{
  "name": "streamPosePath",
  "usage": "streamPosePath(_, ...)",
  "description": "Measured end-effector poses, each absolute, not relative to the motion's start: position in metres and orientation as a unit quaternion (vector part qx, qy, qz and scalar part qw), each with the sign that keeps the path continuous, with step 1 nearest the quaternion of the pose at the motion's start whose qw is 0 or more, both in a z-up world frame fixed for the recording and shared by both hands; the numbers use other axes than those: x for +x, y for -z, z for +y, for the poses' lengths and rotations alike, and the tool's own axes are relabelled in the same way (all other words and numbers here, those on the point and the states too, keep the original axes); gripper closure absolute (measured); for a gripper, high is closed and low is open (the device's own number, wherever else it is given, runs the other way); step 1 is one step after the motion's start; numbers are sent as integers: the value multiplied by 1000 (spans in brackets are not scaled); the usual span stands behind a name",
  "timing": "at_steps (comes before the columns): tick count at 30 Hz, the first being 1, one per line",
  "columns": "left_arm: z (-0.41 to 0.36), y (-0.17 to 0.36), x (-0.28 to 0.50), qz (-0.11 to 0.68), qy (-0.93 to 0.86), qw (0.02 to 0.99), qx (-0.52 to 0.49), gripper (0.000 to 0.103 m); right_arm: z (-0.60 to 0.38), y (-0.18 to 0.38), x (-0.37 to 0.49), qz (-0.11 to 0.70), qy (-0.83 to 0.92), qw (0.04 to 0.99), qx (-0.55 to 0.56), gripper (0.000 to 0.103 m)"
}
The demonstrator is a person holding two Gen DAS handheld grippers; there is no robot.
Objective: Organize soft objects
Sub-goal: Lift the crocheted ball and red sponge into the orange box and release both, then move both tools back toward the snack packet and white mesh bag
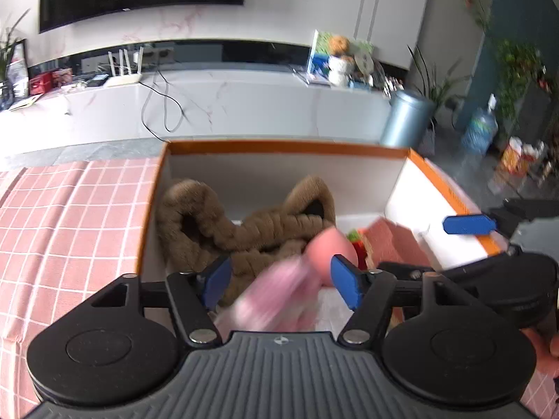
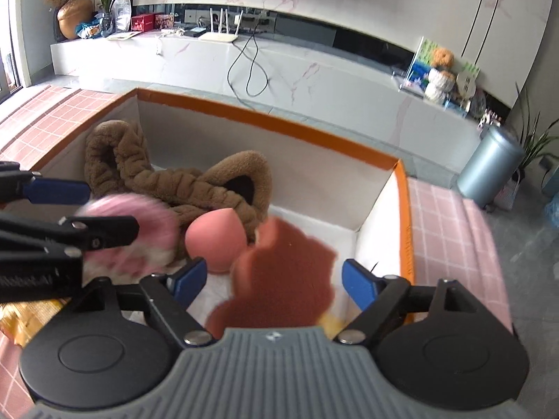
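A white box with an orange rim sits on a pink checked cloth. Inside lie a brown fluffy headband and a pink egg-shaped sponge. My left gripper is open over the box; a blurred pink fluffy item is between and below its fingers, apparently loose. My right gripper is open; a blurred reddish-brown sponge piece is between its fingers, not pinched. The left gripper's fingers show at the left of the right wrist view.
The pink checked cloth surrounds the box. Behind stands a white marble TV bench with a router and cable. A silver-blue bin stands on the floor to the right. A small red and green item lies in the box.
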State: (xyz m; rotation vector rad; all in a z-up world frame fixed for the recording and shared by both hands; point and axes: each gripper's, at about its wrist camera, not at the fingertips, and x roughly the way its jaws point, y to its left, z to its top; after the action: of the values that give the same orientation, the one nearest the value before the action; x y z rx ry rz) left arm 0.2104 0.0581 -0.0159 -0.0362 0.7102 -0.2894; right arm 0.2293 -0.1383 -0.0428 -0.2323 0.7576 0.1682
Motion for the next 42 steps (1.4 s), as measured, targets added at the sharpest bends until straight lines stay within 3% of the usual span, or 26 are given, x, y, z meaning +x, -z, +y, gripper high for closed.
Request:
streamPosePath(25, 70, -35, 117, 221, 160, 961, -44, 26, -154, -14, 109, 237, -67, 965, -87, 12)
streamPosePath(30, 73, -27, 94, 235, 159, 958, -50, 26, -159, -3, 73, 250, -58, 965, -60, 5)
streamPosePath(42, 84, 42, 60, 354, 152, 919, -89, 27, -163, 73, 27, 382, -30, 924, -3, 4)
